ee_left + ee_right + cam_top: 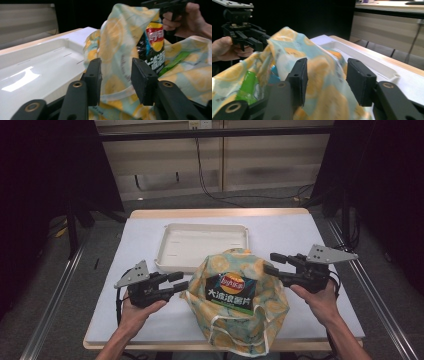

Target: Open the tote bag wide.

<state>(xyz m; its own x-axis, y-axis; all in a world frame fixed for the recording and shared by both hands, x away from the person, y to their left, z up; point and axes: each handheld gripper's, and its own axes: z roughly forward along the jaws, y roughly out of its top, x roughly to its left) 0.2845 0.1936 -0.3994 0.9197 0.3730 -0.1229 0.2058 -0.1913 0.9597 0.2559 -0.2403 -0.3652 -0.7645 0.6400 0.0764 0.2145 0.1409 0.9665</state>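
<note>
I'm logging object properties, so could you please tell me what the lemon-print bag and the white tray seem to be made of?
The lemon-print bag looks like thin woven cloth, matte: it drapes in soft folds and has stitched hems. The white tray looks like moulded hard plastic with a glossy finish, judging by its rounded corners and the bright reflection in the left gripper view; enamelled metal can't be ruled out.

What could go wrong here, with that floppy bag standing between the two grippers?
1. Both the left gripper and the right gripper are open beside the bag, so the cloth may slump and close over its mouth.
2. The chips packet stands tall inside the bag and could tip out.
3. The bag sits at the table's near edge and might slide off.
</note>
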